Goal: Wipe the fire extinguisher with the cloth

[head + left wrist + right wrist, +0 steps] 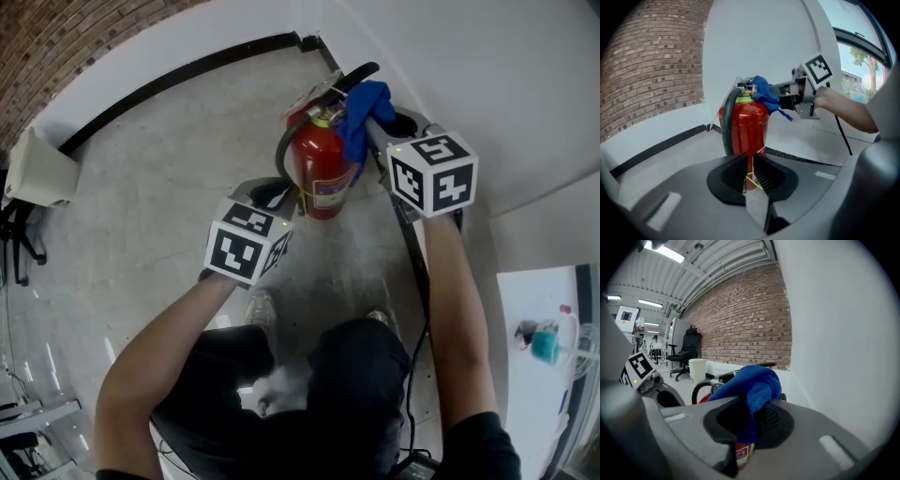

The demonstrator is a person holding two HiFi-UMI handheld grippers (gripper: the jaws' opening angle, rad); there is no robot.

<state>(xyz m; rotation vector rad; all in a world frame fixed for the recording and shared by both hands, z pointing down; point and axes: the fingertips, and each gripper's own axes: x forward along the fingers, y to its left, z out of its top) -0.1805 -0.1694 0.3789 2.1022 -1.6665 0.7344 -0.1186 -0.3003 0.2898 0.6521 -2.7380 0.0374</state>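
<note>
Red fire extinguisher (pixel 319 164) with black hose, stood upright on grey floor (pixel 169 187).
Right gripper (pixel 375 127) clamped blue cloth (pixel 361 117) at its valve; left gripper (pixel 277 192) was nearly closed, apparently empty. Best wiped downward, pressure steady.

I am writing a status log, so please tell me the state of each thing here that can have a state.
fire extinguisher: upright on the floor.
cloth: bunched, clamped by the right gripper, at the extinguisher's top.
right gripper: shut on the cloth.
left gripper: jaws nearly together, thin yellow tie in the gap; grip unclear.
</note>
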